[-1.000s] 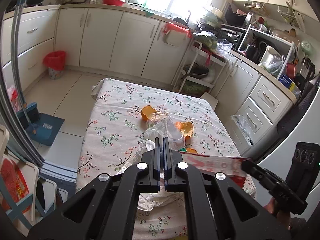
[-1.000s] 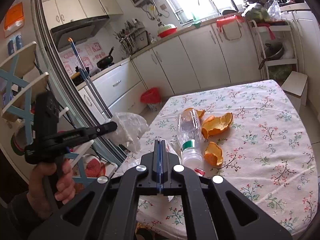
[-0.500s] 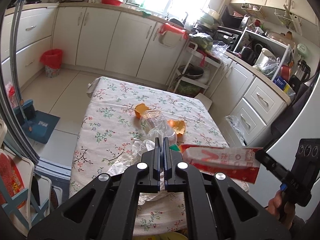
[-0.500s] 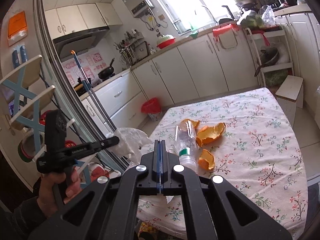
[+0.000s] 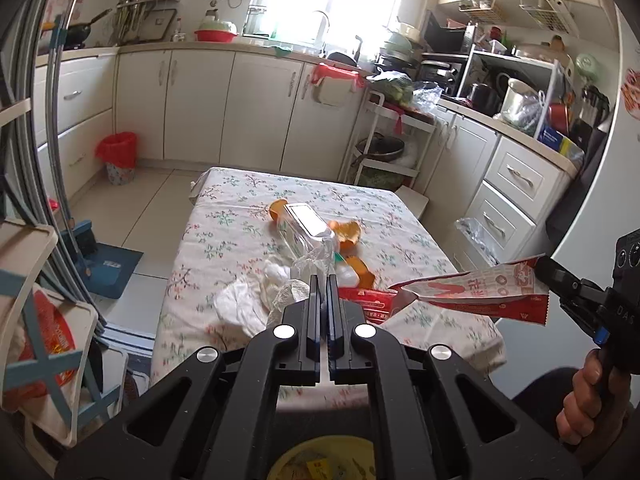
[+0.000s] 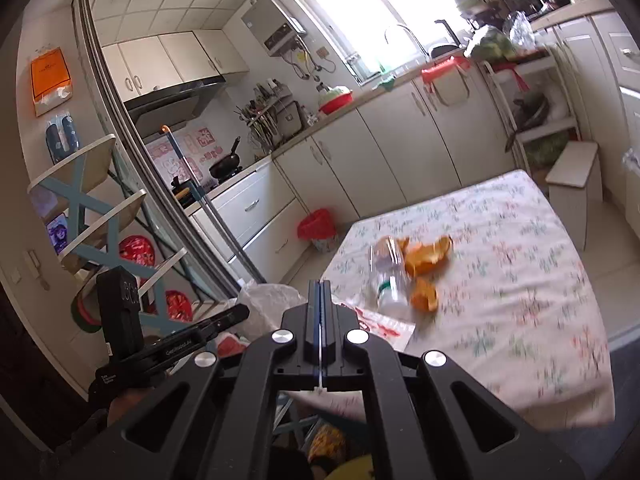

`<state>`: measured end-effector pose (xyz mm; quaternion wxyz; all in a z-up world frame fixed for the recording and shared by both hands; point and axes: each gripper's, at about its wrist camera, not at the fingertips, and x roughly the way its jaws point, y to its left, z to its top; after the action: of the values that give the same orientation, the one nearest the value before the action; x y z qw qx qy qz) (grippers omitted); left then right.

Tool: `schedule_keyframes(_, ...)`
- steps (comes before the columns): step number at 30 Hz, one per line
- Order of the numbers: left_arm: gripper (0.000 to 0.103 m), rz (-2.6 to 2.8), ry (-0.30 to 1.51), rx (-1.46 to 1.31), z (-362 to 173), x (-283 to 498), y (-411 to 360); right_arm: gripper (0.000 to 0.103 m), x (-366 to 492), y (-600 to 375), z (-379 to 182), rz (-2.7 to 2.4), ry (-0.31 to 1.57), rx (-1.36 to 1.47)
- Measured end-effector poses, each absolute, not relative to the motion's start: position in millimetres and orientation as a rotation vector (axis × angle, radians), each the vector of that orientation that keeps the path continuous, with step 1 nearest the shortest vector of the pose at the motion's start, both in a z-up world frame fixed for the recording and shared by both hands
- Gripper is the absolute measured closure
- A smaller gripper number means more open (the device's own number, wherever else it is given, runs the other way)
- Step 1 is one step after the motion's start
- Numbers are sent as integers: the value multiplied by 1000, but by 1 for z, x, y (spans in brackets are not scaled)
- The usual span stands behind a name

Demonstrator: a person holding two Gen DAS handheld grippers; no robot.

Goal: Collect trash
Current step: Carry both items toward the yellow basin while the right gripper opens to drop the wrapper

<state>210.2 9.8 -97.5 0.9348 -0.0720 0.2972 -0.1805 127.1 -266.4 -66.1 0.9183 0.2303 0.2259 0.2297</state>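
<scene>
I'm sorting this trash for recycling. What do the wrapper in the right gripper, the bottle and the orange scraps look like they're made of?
Wrapper: thin printed plastic film, probably; it creases and looks slightly glossy, red and white.
Bottle: clear plastic; the tablecloth shows through it, and it looks crushed flat.
Orange scraps: citrus peel, matte orange and curled, so organic waste.

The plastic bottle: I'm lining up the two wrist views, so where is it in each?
Left wrist: plastic bottle lies centre frame, on the tablecloth.
Right wrist: plastic bottle sits right of centre, blurred.
Shared landmark: red bin by the cabinets.
</scene>
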Motion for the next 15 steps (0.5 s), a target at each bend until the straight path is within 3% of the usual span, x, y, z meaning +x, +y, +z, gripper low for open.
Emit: schedule_keyframes(15, 101, -392, 660, -110, -113, 135, -7, 102, 50, -266, -97, 502, 621, 537)
